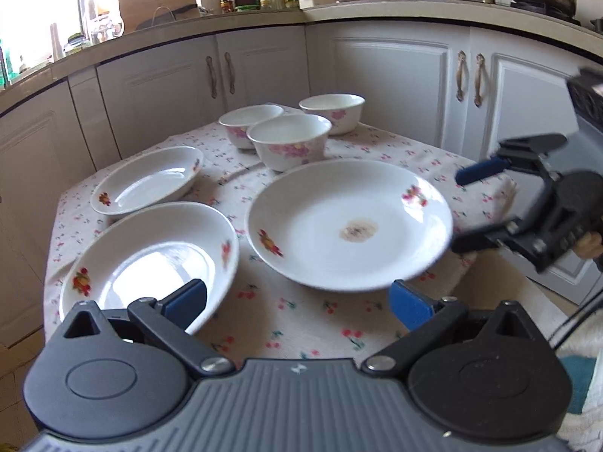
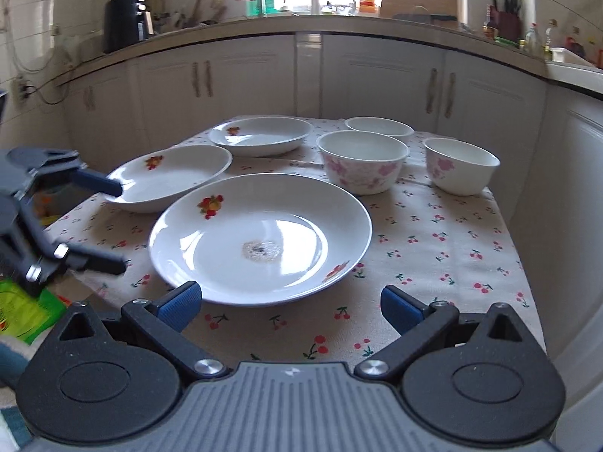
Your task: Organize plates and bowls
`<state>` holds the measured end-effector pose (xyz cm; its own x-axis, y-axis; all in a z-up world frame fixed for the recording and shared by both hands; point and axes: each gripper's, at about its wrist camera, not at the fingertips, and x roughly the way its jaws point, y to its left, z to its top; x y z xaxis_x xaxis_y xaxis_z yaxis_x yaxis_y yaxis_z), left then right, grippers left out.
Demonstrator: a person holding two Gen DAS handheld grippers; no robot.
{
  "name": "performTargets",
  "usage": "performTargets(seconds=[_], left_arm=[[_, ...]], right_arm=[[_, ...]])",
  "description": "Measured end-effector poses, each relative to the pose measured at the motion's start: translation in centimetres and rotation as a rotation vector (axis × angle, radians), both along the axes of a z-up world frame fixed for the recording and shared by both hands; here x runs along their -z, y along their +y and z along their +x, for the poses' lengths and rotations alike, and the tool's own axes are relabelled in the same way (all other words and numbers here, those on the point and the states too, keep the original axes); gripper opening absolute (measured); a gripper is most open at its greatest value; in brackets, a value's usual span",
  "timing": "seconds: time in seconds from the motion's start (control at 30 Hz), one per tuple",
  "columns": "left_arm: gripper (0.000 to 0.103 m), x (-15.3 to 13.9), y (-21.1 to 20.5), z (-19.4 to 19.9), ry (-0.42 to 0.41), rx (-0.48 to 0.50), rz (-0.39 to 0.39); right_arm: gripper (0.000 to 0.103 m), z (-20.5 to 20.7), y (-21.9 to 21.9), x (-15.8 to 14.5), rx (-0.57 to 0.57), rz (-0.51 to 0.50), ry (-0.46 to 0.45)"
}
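Two grippers — left gripper [image 1: 297,301], right gripper [image 2: 288,307] — gape wide, empty, near the large plate [image 2: 260,237].

Seen from your right gripper's camera, the large plate [image 2: 260,239] lies nearest you on the bench [image 2: 433,263], about at its middle. Behind it and to the left sits a second plate [image 2: 169,179], and behind that one, farther back, a third plate [image 2: 260,135]. To the right of the third plate stand three bowls: the front bowl [image 2: 363,162] just behind the large plate's far rim, the back bowl [image 2: 378,126] behind it, and the right bowl [image 2: 460,165] apart near the bench's right edge. Your left gripper [image 2: 113,226] hangs at the bench's left side, its upper finger over the second plate's near rim.
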<state>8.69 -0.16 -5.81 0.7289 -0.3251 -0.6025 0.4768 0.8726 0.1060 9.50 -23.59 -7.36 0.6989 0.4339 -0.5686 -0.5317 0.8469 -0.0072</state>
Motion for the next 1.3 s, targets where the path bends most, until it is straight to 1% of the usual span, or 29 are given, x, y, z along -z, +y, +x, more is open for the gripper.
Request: performTargets(seconds=[0.13,0.23,0.3,0.4,0.57,0.67,0.73,0.83,0.93,1.1,1.17,1.3], left_arm=[[0.102,-0.8,-0.4,2.0,-0.011,-0.002,-0.008],[0.102,-1.3,-1.2,3.0,-0.033,0.001,-0.003],[0.102,-1.6,-1.7,3.5,-0.043,0.012,-0.004],[0.102,-1.8,-2.2,4.7,-0.030,0.028,0.008],[0.102,-1.9,-2.1,6.5,-0.002,0.018,-0.011],[0.102,-1.8,-2.2,7.5,0.003,0.013,0.011],[0.102,-1.6,-2.3,8.2,0.019,0.019,0.023],[0.102,-1.4,-2.3,9.4,0.052,0.021,0.020],[0.102,-1.1,-2.6,10.4,0.089,0.043,0.010],[0.102,-0.9,-3.8,11.9,0.126,0.107,0.052],[0.102,-0.8,-4.2,12.6,0.154,0.133,0.065],[0.101,-0.2,-4.7,14.0,0.239,0.158,0.082]], right_arm=[[0.103,0.8,-0.1,1.2,-0.040,-0.012,0.038],[0.103,1.3,0.3,2.0,-0.049,-0.034,0.042],[0.103,1.3,0.5,2.2,-0.068,-0.037,0.028],[0.103,1.4,0.8,2.3,-0.087,-0.051,0.005],[0.103,1.9,0.8,2.5,-0.088,-0.062,0.006],[0.103,2.2,0.7,2.7,-0.093,-0.059,0.008],[0.103,2.5,0.5,2.8,-0.100,-0.049,0.021],[0.103,3.0,0.4,2.9,-0.107,-0.041,0.027],[0.103,3.1,0.4,2.9,-0.120,-0.039,0.026],[0.103,3.1,0.4,2.9,-0.121,-0.043,0.031],[0.103,3.0,0.3,3.0,-0.124,-0.039,0.023],[0.103,3.1,0.3,3.0,-0.130,-0.042,0.023]])
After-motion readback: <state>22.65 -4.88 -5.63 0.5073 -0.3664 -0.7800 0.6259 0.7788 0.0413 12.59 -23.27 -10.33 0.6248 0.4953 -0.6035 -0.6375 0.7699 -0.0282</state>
